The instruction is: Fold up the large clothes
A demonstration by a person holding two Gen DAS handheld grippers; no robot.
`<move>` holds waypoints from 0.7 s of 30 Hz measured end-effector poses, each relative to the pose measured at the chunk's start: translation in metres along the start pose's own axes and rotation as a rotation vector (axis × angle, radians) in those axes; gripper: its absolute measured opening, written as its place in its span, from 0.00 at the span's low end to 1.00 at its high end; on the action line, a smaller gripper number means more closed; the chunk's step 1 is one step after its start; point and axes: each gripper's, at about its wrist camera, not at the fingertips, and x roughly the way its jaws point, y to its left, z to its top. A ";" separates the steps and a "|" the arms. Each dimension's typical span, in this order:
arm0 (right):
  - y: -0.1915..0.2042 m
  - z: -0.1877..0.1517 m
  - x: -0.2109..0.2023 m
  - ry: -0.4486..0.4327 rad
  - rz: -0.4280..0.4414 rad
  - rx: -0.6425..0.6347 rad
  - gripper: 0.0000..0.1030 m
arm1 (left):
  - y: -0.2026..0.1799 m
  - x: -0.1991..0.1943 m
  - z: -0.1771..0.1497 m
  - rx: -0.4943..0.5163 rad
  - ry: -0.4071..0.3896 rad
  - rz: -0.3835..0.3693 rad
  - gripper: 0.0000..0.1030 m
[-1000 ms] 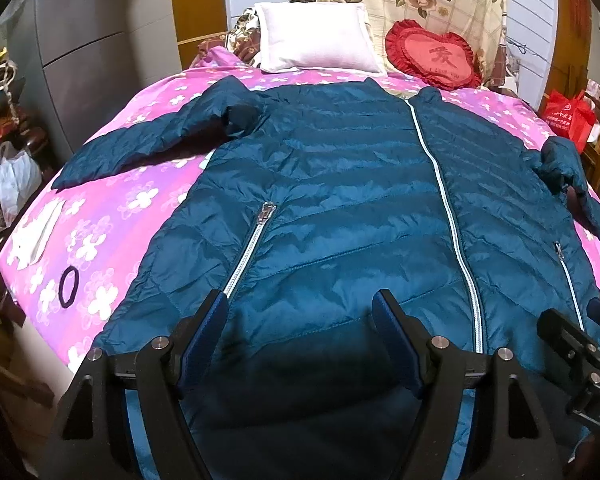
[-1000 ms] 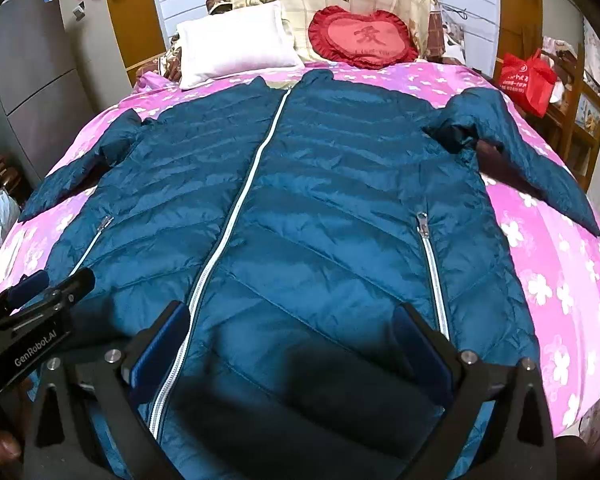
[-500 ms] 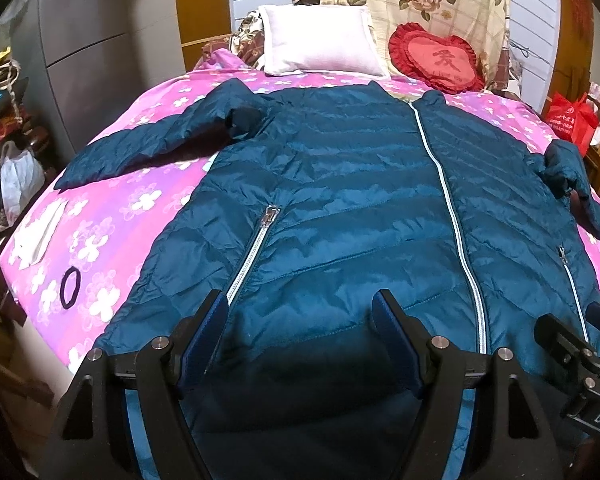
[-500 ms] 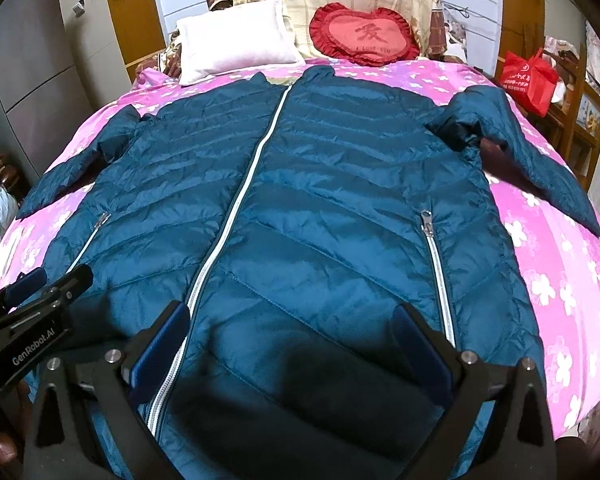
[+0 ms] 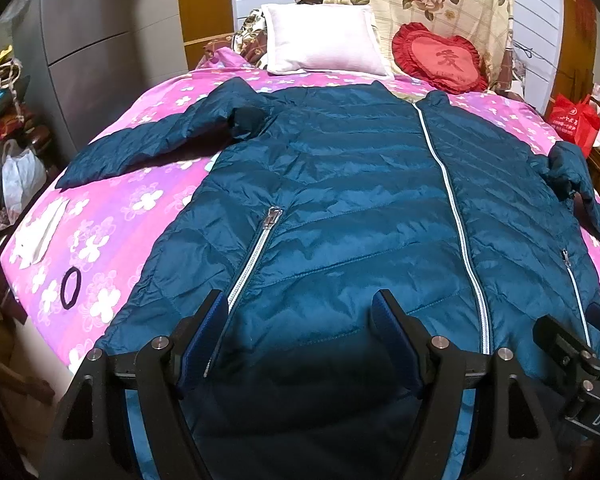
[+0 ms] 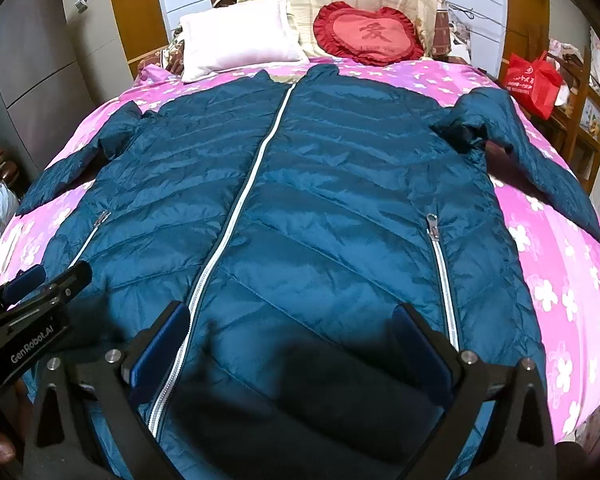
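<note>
Jacket [image 5: 340,208] lies zipped and flat across the bed [image 5: 112,216], hem at the near edge. Both my left gripper [image 5: 300,320] and right gripper [image 6: 292,332] hang wide open above the hem, holding nothing. I should pinch both layers cleanly.

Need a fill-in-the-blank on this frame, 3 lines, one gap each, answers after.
1. The blue jacket lies spread on the bed with its front zipper ____.
2. Both the left claw and the right claw are ____, holding nothing.
3. The heart-shaped cushion beside the white pillow is ____ in colour.

Missing words: closed; open; red
</note>
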 end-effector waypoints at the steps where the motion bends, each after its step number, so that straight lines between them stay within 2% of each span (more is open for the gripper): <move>1: 0.000 0.000 0.000 0.002 0.001 0.001 0.99 | 0.000 0.000 0.000 -0.001 0.000 0.000 0.48; 21: 0.001 0.008 0.014 0.012 0.000 0.012 0.99 | -0.006 0.012 0.010 0.002 0.009 -0.012 0.48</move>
